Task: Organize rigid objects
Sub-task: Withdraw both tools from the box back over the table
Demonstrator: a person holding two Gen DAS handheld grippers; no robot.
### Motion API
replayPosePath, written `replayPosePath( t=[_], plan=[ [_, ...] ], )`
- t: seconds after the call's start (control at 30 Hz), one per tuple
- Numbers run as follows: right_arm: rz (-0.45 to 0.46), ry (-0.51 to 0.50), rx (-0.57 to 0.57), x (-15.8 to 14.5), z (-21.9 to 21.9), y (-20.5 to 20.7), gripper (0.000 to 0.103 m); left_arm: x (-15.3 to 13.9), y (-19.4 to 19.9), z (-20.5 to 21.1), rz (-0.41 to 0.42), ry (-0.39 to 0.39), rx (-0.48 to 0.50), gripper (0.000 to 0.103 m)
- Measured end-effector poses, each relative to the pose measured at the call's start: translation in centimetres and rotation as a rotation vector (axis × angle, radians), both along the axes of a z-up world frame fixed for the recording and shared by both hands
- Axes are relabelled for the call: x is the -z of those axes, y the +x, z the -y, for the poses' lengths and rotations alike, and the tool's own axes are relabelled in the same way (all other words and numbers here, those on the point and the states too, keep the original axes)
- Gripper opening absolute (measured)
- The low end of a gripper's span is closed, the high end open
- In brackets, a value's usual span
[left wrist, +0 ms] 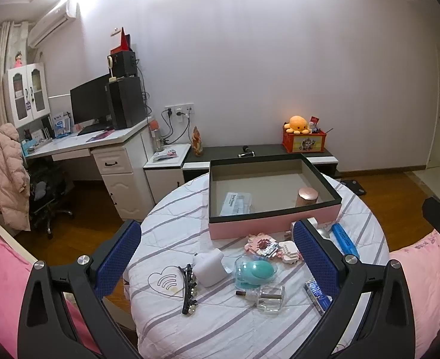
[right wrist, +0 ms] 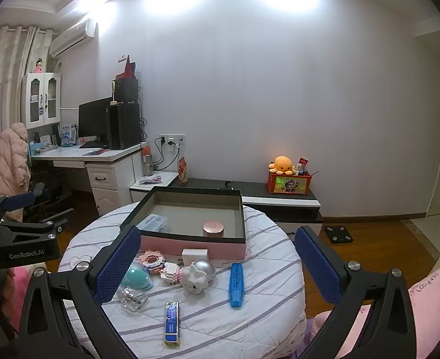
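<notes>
A pink box with a black rim [left wrist: 273,227] [right wrist: 190,246] stands at the back of the round table. It holds a white packet [left wrist: 236,203] and a rose-gold tin [right wrist: 213,227]. In front of it lie a white case [left wrist: 209,266], a teal item in a clear shell [left wrist: 254,270], a black hair clip [left wrist: 188,288], a glass bottle [left wrist: 267,296], block figures [right wrist: 151,260], a blue marker [right wrist: 236,284] and a blue lighter [right wrist: 172,323]. My left gripper [left wrist: 217,230] hovers open above them, holding nothing. My right gripper [right wrist: 217,233] is wide open and empty too.
The table wears a striped white cloth [left wrist: 220,329]. Pink bedding [left wrist: 1,284] lies at both sides. Behind the table stand a low dark cabinet [right wrist: 279,197] with an orange toy box, a white desk [left wrist: 106,146] and an office chair [left wrist: 45,197]. A scale [right wrist: 338,233] lies on the wooden floor.
</notes>
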State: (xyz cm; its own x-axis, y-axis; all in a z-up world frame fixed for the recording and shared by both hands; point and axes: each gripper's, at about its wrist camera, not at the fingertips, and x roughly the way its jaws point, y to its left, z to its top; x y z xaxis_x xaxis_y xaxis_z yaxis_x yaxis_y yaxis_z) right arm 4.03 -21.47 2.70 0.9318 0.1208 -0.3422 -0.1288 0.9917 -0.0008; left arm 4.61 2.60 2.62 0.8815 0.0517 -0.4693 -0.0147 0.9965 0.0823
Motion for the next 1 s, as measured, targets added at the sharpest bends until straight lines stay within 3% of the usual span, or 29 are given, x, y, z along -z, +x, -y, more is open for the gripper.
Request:
replayPosePath(
  t=[0.37, 0.77, 1.0],
  plan=[
    [-0.043, 0.0, 0.034, 0.7, 0.9, 1.7, 0.103, 1.3, 1.9, -0.9, -0.071, -0.005, -0.035, 0.103],
    [-0.257, -0.022, 0.119, 5.8, 2.2, 7.8, 0.103, 8.5, 7.8, -4.5, -0.331, 0.009, -0.113, 0.103],
    [-0.365, -0.06, 0.147, 9.2, 2.2, 10.9, 0.103, 12.4, 10.5, -4.6, -0.457, 0.062, -0.107, 0.103]
  ],
)
